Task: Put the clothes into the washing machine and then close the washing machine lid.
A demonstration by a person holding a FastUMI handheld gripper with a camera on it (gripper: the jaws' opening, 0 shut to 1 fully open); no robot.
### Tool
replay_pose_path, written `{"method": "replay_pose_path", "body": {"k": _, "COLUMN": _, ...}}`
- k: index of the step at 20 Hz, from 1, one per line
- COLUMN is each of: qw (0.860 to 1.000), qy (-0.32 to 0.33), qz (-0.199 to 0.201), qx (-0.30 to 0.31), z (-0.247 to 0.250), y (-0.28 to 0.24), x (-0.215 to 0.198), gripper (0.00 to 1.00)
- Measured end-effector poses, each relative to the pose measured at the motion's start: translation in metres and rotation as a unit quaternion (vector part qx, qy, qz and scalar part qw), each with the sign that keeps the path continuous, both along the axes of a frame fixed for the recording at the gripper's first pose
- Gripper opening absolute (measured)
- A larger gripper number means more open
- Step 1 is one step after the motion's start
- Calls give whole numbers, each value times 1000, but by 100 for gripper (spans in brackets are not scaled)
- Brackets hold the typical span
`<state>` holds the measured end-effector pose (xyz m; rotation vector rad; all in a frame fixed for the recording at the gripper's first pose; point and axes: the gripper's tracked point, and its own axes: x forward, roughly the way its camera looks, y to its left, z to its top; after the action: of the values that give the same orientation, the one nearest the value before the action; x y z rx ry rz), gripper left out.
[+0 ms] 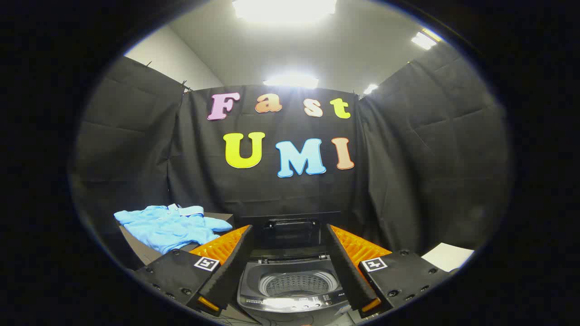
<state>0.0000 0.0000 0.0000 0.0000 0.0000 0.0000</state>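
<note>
A small grey washing machine (290, 290) stands just ahead of and below my gripper (287, 235), framed between the two fingers. Its lid (290, 233) is raised upright at the back, and the perforated drum (297, 284) looks bare inside. A light blue shirt (170, 226) lies crumpled on a dark table (140, 256) beyond the left finger. My gripper is open, its orange-ribbed fingers (222, 246) spread wide with nothing held between them.
A white sheet or board (448, 256) lies beyond the right finger. Black cloth walls close in the booth behind the machine and on both sides. Bright ceiling lights hang above.
</note>
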Motion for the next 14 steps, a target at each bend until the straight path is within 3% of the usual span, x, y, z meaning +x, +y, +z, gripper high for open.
{"method": "replay_pose_path", "body": {"k": 14, "qw": 999, "qy": -8, "qz": -35, "qx": 19, "z": -2, "y": -28, "x": -4, "gripper": 98}}
